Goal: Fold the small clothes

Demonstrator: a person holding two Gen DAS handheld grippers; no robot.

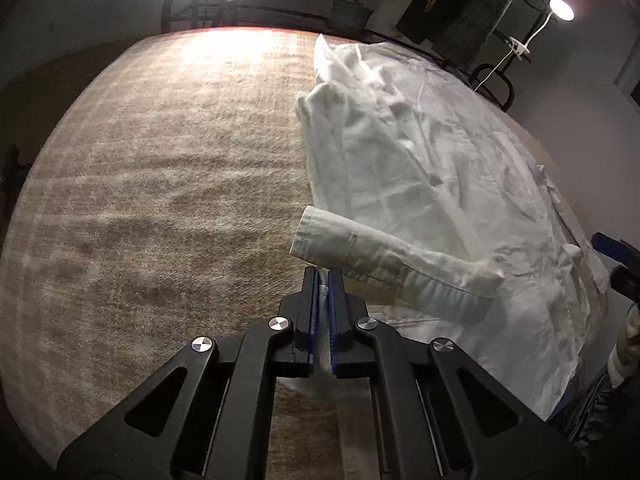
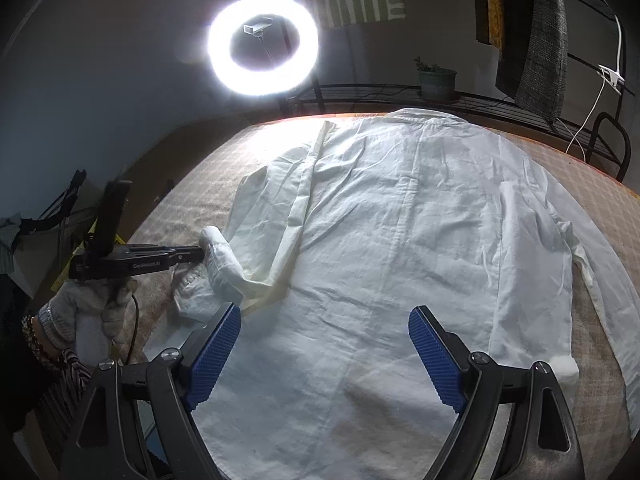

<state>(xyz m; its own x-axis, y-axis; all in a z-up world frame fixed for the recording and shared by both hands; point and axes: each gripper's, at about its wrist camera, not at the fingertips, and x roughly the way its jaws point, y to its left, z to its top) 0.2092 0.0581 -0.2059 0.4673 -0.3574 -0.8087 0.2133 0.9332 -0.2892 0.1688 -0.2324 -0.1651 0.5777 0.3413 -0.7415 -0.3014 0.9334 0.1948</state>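
A white long-sleeved shirt (image 2: 400,240) lies spread on a beige blanket (image 1: 160,180); it also shows in the left wrist view (image 1: 420,160). My left gripper (image 1: 323,276) is shut on the shirt's left sleeve near the cuff (image 1: 320,232) and holds it lifted above the blanket. In the right wrist view the left gripper (image 2: 196,254) shows side-on at the cuff (image 2: 218,256). My right gripper (image 2: 324,320) is open and empty, hovering over the shirt's lower middle. The other sleeve (image 2: 572,320) lies along the shirt's right side.
A bright ring light (image 2: 263,46) stands beyond the far edge. A potted plant (image 2: 436,78) sits on a black metal rack (image 2: 500,108). Clothes hang at the upper right (image 2: 540,40). A lamp (image 1: 561,9) and white cable (image 2: 592,120) are at the right.
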